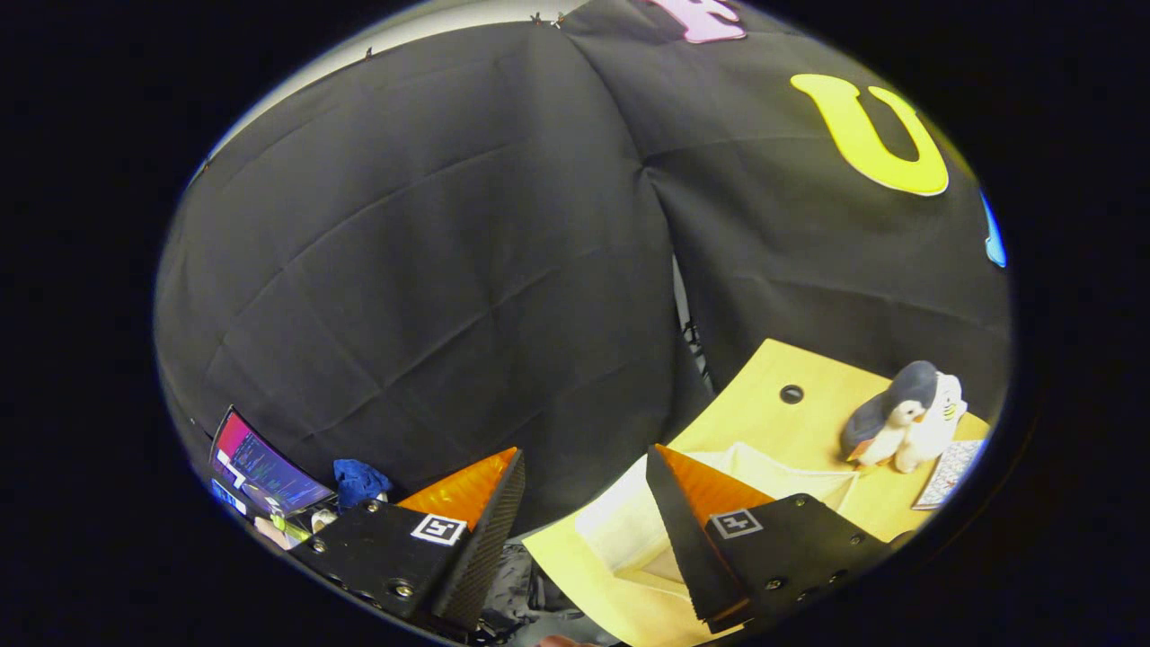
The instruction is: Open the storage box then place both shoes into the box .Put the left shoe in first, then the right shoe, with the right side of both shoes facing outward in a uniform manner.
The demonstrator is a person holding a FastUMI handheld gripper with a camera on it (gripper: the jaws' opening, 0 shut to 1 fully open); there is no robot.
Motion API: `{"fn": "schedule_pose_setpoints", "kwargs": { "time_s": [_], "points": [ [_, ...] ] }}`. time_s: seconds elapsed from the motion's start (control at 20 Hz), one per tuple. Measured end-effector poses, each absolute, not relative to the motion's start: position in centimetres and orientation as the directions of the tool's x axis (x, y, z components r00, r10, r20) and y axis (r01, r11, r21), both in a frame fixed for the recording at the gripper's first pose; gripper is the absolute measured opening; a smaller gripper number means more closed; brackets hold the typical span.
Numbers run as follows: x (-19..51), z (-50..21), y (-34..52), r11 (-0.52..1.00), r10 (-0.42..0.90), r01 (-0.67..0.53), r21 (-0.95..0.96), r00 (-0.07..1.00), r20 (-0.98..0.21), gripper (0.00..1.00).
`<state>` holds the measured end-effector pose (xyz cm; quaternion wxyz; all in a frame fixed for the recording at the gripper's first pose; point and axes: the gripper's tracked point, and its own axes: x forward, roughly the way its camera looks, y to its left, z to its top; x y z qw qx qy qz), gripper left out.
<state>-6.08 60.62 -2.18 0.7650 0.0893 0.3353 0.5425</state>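
Pale yellow wooden tabletop (791, 431) lies to my right, carrying a cream translucent storage box (629, 530) partly behind the right finger. My gripper (584, 472) has its jaws wide apart, clamping nothing. A grey-and-white plush penguin (898, 418) sits farther right, near a patterned card (952, 472). A laptop screen (265, 467) sits far left.

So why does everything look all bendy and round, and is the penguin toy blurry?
In the gripper view the fisheye lens bows the wooden table and curves the cloth wall's creases. The penguin toy near the rim is a bit soft and squashed. Lighting is even, with no strong glare. The gripper is open, fingers holding nothing.
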Motion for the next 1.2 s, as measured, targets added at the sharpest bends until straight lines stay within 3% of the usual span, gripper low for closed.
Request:
{"fn": "schedule_pose_setpoints", "kwargs": {
  "time_s": [0.55,0.85,1.2],
  "points": [
    [0.6,-5.5,46.6,0.552,0.822,-0.71,0.437,0.373,-0.431,0.84],
    [1.4,-8.9,41.0,0.587,0.805,-0.658,0.472,0.413,-0.426,0.84],
    [2.1,-16.2,35.8,0.663,0.743,-0.596,0.453,0.446,-0.499,0.84]
  ]
}}
